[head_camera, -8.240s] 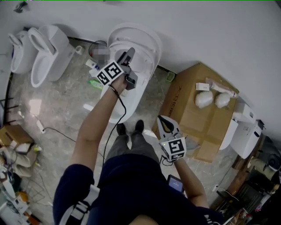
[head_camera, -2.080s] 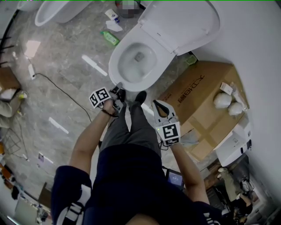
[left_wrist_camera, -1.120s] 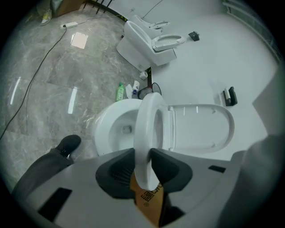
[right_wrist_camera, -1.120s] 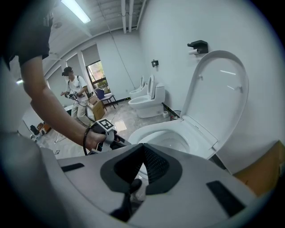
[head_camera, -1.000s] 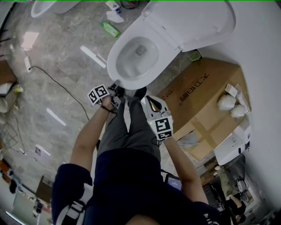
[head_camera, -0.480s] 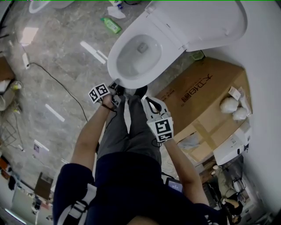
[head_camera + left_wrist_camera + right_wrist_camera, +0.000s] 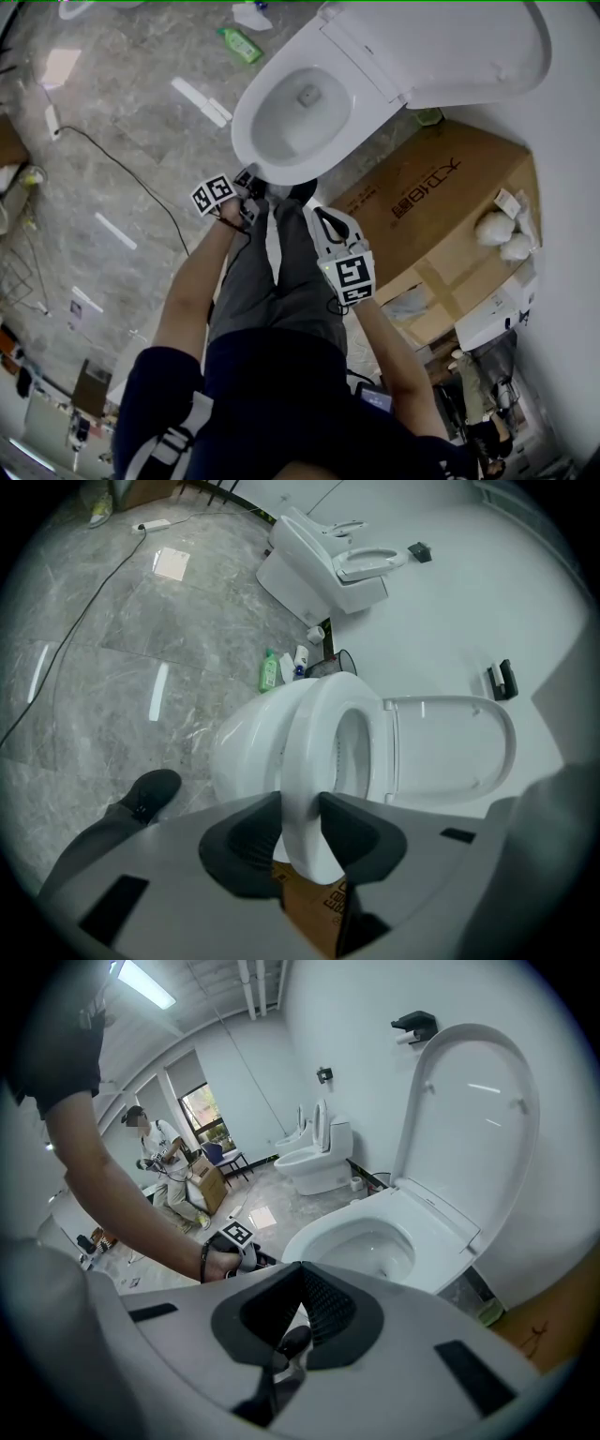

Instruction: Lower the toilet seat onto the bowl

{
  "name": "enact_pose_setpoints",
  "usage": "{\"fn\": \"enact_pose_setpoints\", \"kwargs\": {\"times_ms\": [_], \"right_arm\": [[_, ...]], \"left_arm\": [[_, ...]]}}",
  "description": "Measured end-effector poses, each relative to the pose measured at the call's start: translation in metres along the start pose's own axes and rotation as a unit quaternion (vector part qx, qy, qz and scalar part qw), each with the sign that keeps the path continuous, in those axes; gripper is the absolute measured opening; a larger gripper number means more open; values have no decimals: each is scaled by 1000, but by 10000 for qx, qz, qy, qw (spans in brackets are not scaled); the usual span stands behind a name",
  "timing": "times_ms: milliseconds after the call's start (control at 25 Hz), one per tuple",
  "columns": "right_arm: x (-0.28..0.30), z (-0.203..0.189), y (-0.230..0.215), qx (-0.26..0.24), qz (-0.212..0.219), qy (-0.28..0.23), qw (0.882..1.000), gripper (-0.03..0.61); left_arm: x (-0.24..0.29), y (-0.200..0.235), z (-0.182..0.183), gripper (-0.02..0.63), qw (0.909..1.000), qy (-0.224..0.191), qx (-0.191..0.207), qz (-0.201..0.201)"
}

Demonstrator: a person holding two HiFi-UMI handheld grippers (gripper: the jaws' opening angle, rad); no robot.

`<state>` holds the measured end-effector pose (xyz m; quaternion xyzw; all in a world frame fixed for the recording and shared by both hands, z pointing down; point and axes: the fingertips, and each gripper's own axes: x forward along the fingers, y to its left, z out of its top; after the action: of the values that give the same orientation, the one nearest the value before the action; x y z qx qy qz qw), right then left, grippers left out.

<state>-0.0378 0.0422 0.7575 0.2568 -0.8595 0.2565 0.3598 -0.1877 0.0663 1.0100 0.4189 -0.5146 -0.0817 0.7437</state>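
The white toilet seat (image 7: 247, 131) lies flat on the bowl, and the lid (image 7: 450, 42) stands up against the wall. My left gripper (image 7: 251, 187) hangs just in front of the bowl's front edge, apart from it. Its jaws stand open with a narrow gap, and the left gripper view shows the seat (image 7: 309, 724) and lid (image 7: 450, 752) beyond that gap (image 7: 300, 794). My right gripper (image 7: 319, 214) hangs to the right over the person's legs, its jaws (image 7: 298, 1265) shut on nothing. In the right gripper view, the seat (image 7: 328, 1224) and lid (image 7: 469, 1110) show ahead.
A large cardboard box (image 7: 431, 206) with two white bags (image 7: 497, 228) stands right of the toilet. A green bottle (image 7: 239, 42) and a cable (image 7: 122, 169) lie on the marble floor. The person's shoes (image 7: 286, 192) stand at the bowl's front. Another toilet (image 7: 328, 560) stands further along the wall.
Since the earliest frame the seat has come down from beside the lid onto the bowl, and my left gripper has left it. Over the last second both grippers sank a little.
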Motion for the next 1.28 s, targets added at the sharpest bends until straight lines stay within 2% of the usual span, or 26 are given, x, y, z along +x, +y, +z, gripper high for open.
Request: {"fn": "enact_pose_setpoints", "kwargs": {"times_ms": [680,1280], "right_arm": [[14,-14,9,101,147,119,9998,20],[21,-17,10,228,226,149,9994,20]], "left_arm": [[19,26,3,141,9999,-7,20,154],[24,30,5,146,9993,78,197,295]]}}
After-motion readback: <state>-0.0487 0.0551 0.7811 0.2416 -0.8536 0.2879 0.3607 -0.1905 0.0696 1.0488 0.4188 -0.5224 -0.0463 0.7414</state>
